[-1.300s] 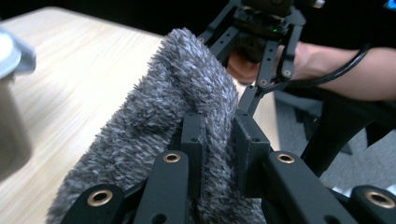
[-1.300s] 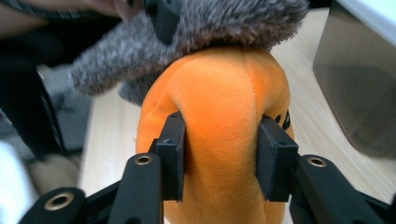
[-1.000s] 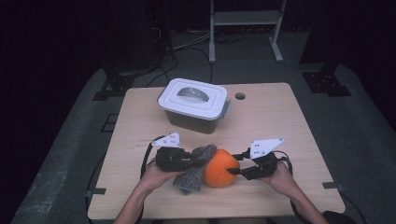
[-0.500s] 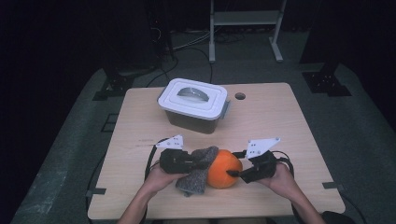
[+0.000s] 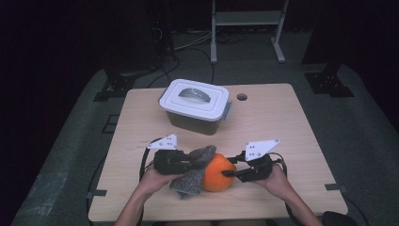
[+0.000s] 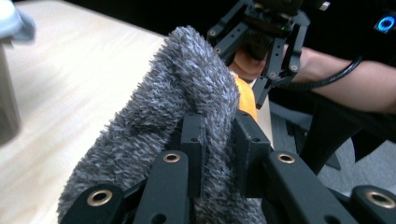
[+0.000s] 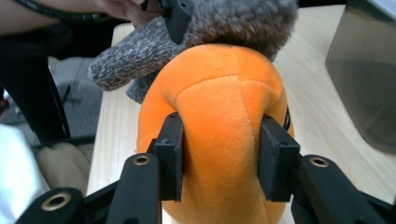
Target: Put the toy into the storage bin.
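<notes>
Claws point(image 5: 228, 173) on orange plush point(image 5: 218, 173), grey cloth point(image 5: 193, 175)

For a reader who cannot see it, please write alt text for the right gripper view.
The right tool pinches a bulge of an orange plush toy, one black jaw on each side, and the jaws have just been closing on it. A grey fuzzy cloth lies over the top of the toy, on a light wooden table.
</notes>
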Demonstrator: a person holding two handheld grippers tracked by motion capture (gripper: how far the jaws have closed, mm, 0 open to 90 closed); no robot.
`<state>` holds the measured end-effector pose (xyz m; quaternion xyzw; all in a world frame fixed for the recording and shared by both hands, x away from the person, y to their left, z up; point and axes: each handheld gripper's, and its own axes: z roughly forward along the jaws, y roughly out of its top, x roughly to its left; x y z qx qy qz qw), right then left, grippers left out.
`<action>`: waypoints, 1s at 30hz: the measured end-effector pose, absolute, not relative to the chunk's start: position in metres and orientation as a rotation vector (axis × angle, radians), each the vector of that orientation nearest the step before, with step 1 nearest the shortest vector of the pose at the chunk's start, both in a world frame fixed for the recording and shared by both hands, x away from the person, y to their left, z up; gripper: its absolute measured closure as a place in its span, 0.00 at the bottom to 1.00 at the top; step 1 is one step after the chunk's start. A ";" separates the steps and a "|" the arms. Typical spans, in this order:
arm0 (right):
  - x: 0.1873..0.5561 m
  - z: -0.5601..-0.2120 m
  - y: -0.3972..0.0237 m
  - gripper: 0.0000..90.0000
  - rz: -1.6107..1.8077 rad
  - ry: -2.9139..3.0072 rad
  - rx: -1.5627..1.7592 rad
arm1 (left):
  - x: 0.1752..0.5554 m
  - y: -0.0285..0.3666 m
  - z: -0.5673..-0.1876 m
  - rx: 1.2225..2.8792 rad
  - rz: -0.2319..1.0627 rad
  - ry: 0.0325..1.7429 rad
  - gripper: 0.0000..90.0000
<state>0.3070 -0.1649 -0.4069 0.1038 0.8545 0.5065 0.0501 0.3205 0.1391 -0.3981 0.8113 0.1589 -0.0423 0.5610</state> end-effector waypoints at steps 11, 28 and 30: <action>0.313 -0.417 -0.200 0.51 1.442 2.667 0.435 | 0.321 0.129 -0.418 1.960 -0.115 0.393 0.85; 0.298 -0.399 -0.177 0.68 1.442 2.596 0.352 | 0.314 0.129 -0.400 1.904 -0.053 0.361 0.85; 0.297 -0.397 -0.173 0.68 1.497 2.564 0.333 | 0.315 0.137 -0.397 1.869 -0.059 0.369 0.85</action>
